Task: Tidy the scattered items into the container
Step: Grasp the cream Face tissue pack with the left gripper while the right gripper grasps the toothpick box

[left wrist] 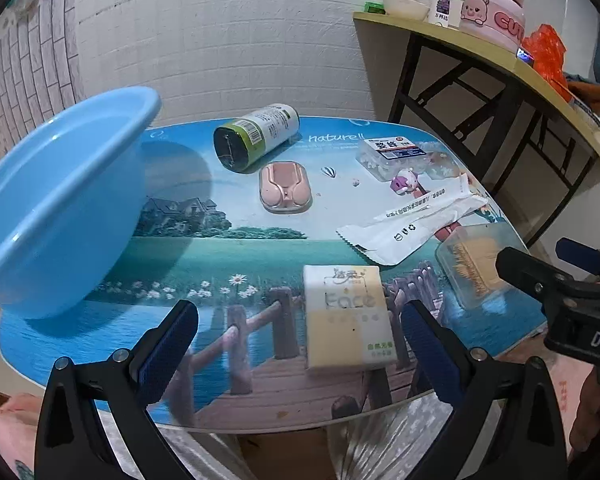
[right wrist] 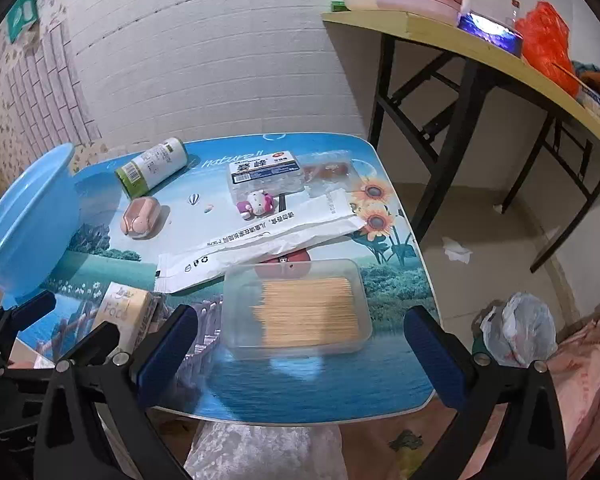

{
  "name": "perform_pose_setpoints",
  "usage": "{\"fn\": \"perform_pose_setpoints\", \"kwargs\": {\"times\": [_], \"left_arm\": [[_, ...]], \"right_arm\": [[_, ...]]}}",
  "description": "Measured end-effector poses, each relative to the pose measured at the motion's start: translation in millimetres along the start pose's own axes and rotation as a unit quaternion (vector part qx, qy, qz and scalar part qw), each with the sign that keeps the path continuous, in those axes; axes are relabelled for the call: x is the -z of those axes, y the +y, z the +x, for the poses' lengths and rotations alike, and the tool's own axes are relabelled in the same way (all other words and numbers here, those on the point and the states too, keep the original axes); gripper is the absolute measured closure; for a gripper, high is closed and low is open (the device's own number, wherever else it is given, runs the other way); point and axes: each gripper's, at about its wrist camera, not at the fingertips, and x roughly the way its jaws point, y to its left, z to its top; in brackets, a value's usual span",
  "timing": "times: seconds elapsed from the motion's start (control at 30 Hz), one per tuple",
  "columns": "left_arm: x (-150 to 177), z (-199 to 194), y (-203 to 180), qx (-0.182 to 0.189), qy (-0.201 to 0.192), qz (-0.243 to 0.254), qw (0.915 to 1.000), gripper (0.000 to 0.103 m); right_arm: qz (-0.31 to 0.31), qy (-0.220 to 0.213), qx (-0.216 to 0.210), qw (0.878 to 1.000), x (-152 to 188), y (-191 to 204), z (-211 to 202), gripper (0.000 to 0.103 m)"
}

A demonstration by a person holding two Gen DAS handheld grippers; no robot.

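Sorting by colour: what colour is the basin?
Light blue basin; the left wrist view shows it best.

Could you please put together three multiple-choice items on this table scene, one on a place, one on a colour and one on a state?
1. Where does the basin stand on the table?
A. left end
B. right end
C. middle

2. What colour is the basin?
A. red
B. light blue
C. black

3. How does the labelled bottle sit?
A. upright
B. inside the basin
C. lying on its side

Answers:
1. A, as it fills the left end in both views, away from the toothpick box.
2. B, its rim and wall are pale blue.
3. C, its base faces the left wrist camera and its side rests on the table.
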Motion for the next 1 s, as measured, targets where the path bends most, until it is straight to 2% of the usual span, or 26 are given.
{"fn": "perform_pose_setpoints", "kwargs": {"times": [0.13, 0.33, 0.5, 0.63, 0.7, 1.0], "left_arm": [[1, 1, -4, -0.009, -0.016, 0.004, 0.9998, 0.001], [5, 15, -8, -0.017, -0.011, 0.013, 0.9997, 0.001], [7, 21, -9, -0.028, -0.015, 0.017, 0.9993, 0.001], [11, 25, -12, -0.037, -0.023, 0.029, 0.9986, 0.001], [12, 29, -13, -0.031, -0.019, 0.028, 0.9989, 0.001], [14, 31, -12, -0.034, -0.046, 0.025, 0.9981, 0.001]], "right_arm": [[0.004, -0.006, -0.003, 1.000, -1, -2, -1, 0.000], [0.002, -0.017, 0.013, 1.000, 1, -6, 9, 0.000], [0.006, -0.004, -0.009, 1.000, 5, -7, 23, 0.000], [0.002, -0.023, -0.003, 1.000, 5, -8, 28, 0.000], [0.000, -0.026, -0.007, 1.000, 4, -9, 31, 0.000], [-0.009, -0.022, -0.015, 1.000, 5, -12, 47, 0.000]]}}
